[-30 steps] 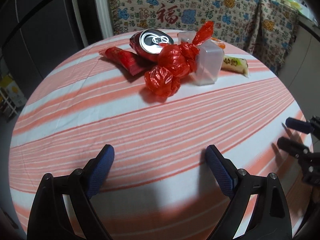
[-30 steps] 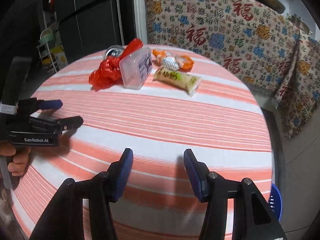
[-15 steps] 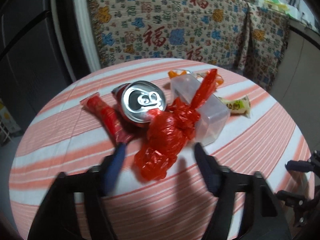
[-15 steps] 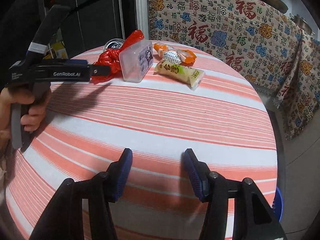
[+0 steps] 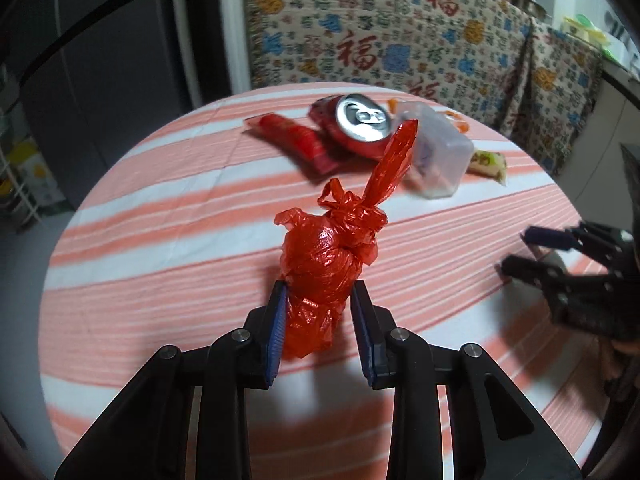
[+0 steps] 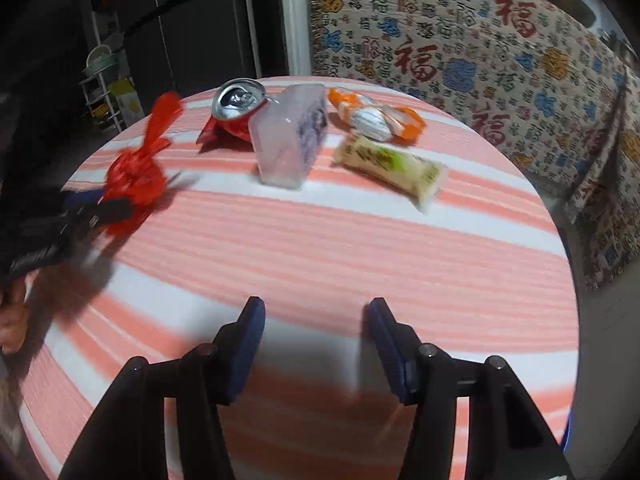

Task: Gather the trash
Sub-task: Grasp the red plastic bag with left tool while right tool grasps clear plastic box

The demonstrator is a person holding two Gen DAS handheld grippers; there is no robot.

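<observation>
**Left gripper pinching the red bag; right gripper empty**

I am seeing my left gripper (image 5: 318,304) with jaws that have just been closing, its blue pads (image 5: 277,332) now pinching the knotted red plastic bag (image 5: 326,264), which is sitting clear of the other litter over the striped tablecloth (image 5: 160,240). My right gripper (image 6: 316,320) is hanging spread, nothing between its jaws. Beyond the bag, the crushed can (image 6: 236,102), clear plastic box (image 6: 290,136), orange wrapper (image 6: 376,118) and pale snack packet (image 6: 394,168) are lying clustered at the far side.
</observation>
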